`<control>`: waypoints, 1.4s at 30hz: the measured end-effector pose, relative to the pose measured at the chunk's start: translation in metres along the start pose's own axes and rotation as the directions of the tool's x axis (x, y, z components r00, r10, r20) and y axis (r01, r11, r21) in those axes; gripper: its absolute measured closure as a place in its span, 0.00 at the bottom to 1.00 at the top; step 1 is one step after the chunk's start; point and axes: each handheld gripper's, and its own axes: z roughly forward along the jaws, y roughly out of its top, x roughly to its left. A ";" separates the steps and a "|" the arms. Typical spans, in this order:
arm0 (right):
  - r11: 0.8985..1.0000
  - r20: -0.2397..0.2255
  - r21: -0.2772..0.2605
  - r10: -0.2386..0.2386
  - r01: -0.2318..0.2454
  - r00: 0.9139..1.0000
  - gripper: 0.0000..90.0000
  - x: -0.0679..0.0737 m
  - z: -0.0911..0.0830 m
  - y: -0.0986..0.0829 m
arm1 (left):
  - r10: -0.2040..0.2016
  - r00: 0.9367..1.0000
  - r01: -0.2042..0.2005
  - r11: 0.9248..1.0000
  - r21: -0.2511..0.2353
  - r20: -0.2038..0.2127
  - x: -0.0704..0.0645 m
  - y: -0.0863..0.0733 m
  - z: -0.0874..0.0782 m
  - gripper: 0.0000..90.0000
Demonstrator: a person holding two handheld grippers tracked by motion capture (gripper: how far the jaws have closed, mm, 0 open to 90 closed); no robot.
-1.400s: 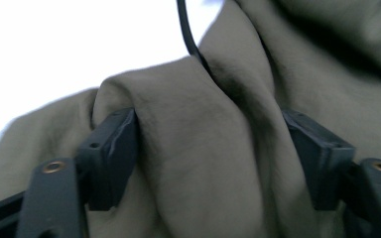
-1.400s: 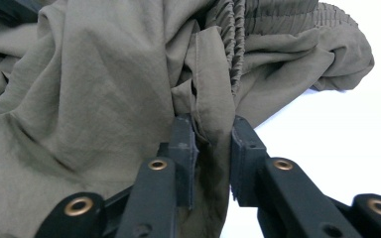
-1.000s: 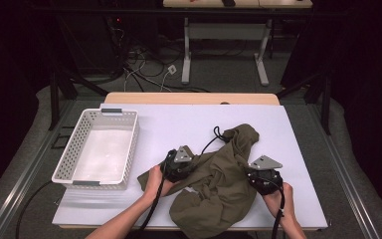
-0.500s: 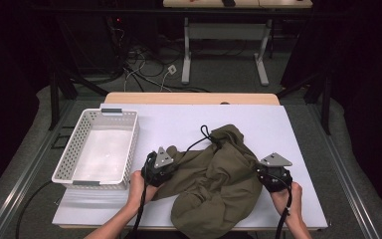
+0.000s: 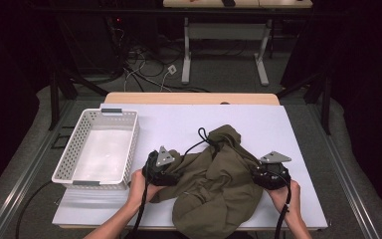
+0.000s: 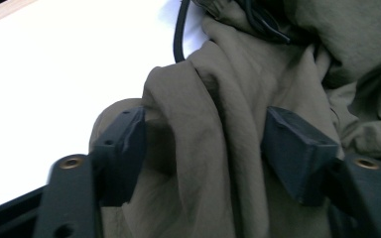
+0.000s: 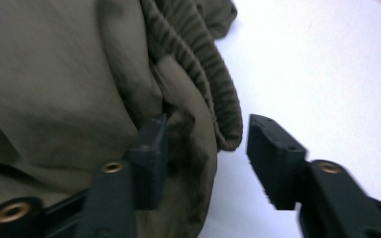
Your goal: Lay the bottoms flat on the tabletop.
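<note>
Olive garment lies crumpled at the near edge of the surface, right of centre — bulk running from near edge toward the far side. Left tongs apart, a fold standing between the jaws. Right tongs apart, straddling the ribbed hem. Cloth sits between both tongs, equally near; each must close inward.

We see a brightly lit white table against dark surroundings, glare washing out its surface, our gripper views soft, blurred close up.
</note>
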 end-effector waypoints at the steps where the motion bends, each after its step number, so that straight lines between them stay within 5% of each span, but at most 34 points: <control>1: 1.000 -0.001 -0.014 0.006 -0.006 1.000 0.53 0.000 -0.001 0.001 | -0.003 1.000 0.003 1.000 -0.002 0.000 0.000 0.001 0.001 0.35; 9: 1.000 -0.030 0.016 0.012 -0.012 0.999 0.54 0.002 0.005 0.000 | -0.017 1.000 0.016 1.000 0.015 0.016 -0.001 0.008 0.022 0.36; 16: 0.993 -0.037 0.111 0.040 -0.035 0.999 0.50 -0.001 0.015 -0.005 | -0.002 0.997 -0.004 0.997 0.081 0.076 -0.004 0.000 0.040 0.60; 20: 0.991 -0.065 0.124 0.055 -0.046 0.996 0.61 -0.001 0.019 -0.007 | 0.022 0.995 -0.031 0.995 0.091 0.093 -0.006 -0.004 0.044 0.77; 29: 0.995 -0.048 0.096 0.023 -0.019 0.999 0.94 0.004 0.020 -0.008 | 0.025 0.998 -0.029 0.998 0.064 0.060 -0.007 -0.004 0.032 0.90; 37: 0.998 -0.012 0.056 0.016 -0.015 1.000 0.98 0.001 0.009 -0.004 | -0.011 1.000 0.011 1.000 0.018 0.014 -0.002 -0.006 0.007 0.90; 42: 0.994 -0.019 0.108 0.004 -0.002 1.000 0.98 -0.002 0.009 -0.005 | -0.017 1.000 0.017 1.000 0.017 -0.008 -0.002 -0.009 -0.012 0.90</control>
